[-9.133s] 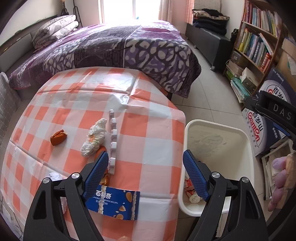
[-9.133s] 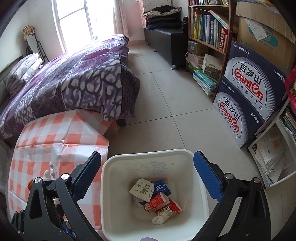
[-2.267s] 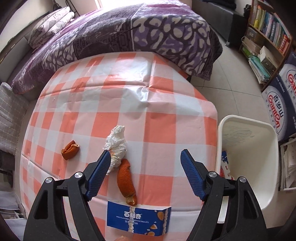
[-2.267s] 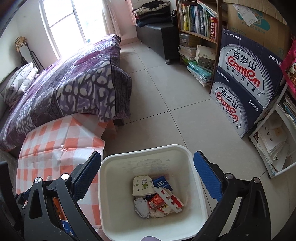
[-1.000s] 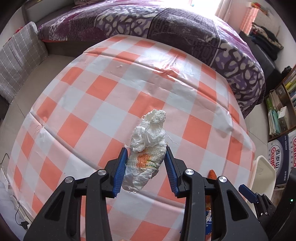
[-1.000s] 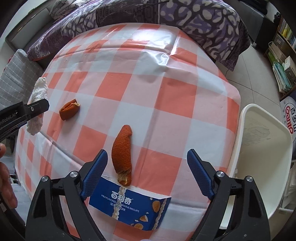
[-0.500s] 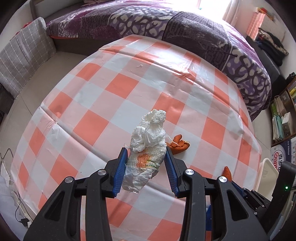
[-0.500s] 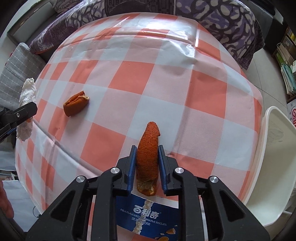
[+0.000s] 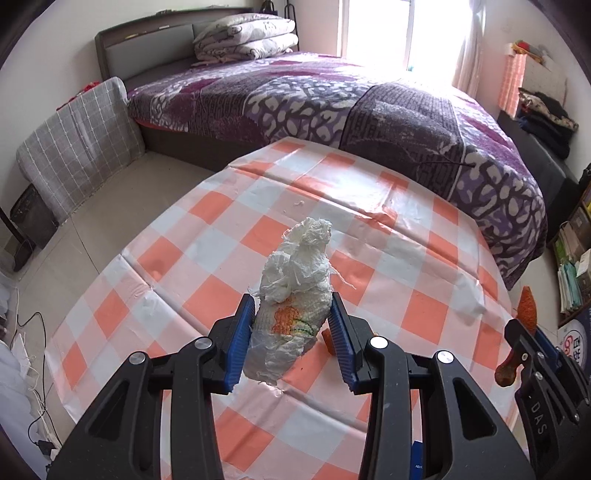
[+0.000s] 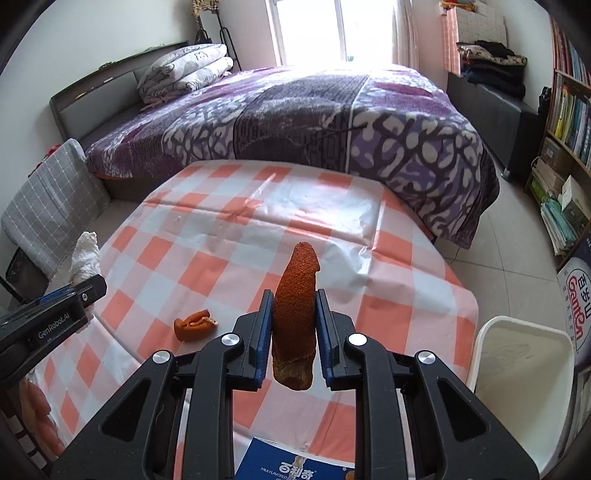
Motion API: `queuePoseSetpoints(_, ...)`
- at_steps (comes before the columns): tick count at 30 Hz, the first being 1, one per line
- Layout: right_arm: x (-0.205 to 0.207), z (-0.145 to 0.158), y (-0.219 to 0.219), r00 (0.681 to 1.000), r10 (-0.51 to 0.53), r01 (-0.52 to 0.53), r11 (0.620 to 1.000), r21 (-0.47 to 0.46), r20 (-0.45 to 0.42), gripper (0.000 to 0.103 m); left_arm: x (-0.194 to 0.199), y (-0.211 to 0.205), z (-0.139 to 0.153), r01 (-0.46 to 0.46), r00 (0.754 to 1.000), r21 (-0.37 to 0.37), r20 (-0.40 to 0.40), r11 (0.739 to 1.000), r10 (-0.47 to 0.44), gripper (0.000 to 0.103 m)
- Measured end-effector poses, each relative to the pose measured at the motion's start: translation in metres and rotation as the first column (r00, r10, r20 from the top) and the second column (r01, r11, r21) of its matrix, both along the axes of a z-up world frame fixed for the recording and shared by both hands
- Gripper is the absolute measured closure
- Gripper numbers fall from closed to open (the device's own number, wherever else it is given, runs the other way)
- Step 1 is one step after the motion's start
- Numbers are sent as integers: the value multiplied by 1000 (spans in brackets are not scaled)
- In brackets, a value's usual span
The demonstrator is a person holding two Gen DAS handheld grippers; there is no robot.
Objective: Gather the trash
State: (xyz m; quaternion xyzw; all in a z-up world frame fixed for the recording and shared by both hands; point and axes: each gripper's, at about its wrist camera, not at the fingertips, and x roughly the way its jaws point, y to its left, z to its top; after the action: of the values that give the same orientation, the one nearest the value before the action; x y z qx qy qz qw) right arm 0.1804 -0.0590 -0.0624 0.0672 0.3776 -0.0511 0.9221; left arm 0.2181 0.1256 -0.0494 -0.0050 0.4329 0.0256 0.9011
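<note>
Between blue pads: crumpled white tissue wad (image 9: 291, 295), orange-stained.

Each camera rides behind its own claw, looking forward and steeply down, close over the table (image 9: 424, 236); both face the bed (image 10: 332, 122) and window (image 10: 332, 26); both share the checked cloth, and each catches the other claw at its edge.

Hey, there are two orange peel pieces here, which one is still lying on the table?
The small curled peel lies on the checked tablecloth, left of the right gripper. The long peel is clamped upright in that gripper, off the table.
</note>
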Motion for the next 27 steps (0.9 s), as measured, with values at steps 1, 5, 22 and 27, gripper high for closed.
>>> queuePoseSetpoints(1, -1, 5, 0, 1000, -4, 5, 1000, -12, 20, 82, -3, -2, 3, -3, 1000, 17, 27, 1000, 3, 62)
queuePoseSetpoints(5, -6, 20, -4, 997, -25, 28, 998, -49, 79, 82, -15, -16, 16, -2, 991, 89, 131, 996, -9, 62)
queuePoseSetpoints(22, -21, 35, -35, 989, -104, 109, 993, -41, 105, 82, -40, -63, 35, 62, 972, 111, 218, 992, -85, 62)
queuePoseSetpoints(27, -27, 38, -45, 987, -120, 125, 991, -43, 106, 82, -45, -74, 36, 78, 970, 106, 220, 991, -99, 62)
